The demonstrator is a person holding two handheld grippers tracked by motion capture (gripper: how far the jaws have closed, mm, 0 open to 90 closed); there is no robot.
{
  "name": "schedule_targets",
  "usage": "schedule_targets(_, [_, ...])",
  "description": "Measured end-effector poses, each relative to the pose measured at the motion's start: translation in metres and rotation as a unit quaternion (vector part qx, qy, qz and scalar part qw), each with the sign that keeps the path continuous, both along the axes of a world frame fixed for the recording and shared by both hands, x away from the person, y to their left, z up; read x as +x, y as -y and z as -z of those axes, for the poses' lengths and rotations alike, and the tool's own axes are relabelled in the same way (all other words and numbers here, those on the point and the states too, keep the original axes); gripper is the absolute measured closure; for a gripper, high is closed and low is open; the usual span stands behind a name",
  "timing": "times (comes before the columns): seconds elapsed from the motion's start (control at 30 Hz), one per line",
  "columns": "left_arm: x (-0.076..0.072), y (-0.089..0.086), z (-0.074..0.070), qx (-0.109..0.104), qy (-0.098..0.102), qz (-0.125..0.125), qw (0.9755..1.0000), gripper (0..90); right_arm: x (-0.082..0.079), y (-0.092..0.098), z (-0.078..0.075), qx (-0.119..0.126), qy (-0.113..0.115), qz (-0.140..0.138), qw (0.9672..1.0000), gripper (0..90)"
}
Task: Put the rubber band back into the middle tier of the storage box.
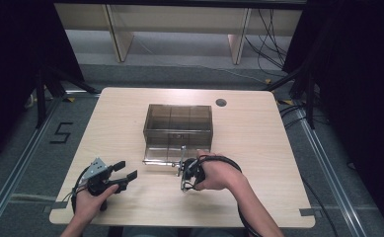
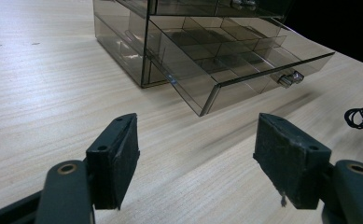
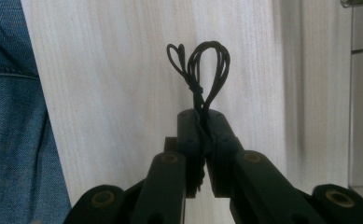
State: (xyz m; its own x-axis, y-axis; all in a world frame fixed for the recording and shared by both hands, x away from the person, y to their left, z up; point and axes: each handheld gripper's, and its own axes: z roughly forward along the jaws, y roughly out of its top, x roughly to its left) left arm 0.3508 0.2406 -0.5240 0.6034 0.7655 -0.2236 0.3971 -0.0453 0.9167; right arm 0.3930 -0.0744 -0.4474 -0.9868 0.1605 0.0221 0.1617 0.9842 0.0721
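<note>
A smoky clear drawer box (image 1: 178, 118) stands mid-table, its lower drawer (image 1: 161, 152) pulled out toward me, with dividers inside (image 2: 226, 56) and a small metal knob (image 2: 291, 78). My right gripper (image 1: 184, 181) hangs just in front of the drawer, pointing down. In the right gripper view its jaws are shut (image 3: 202, 123) on a bundle of thin black cord (image 3: 201, 70), whose loops stick out past the tips. That cord (image 2: 362, 116) also shows at the right edge of the left gripper view. My left gripper (image 1: 126, 169) rests open at the table's front left, nothing between its pads (image 2: 118, 154).
The light wooden table (image 1: 258, 148) has a round cable hole (image 1: 221, 102) at the back right. Blue denim (image 3: 11, 116) lies beyond the table's near edge. Black curtains, wooden furniture legs and floor cables surround the table.
</note>
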Motion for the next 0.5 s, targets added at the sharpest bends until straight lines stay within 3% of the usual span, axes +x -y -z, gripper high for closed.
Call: schedule_targets(0.5, [0.0000,0.0002,-0.0001,0.001,-0.001,-0.001,1.0000,30.1,0.0047,0.0042,-0.0096,0.001,0.005,-0.003,1.0000,86.0])
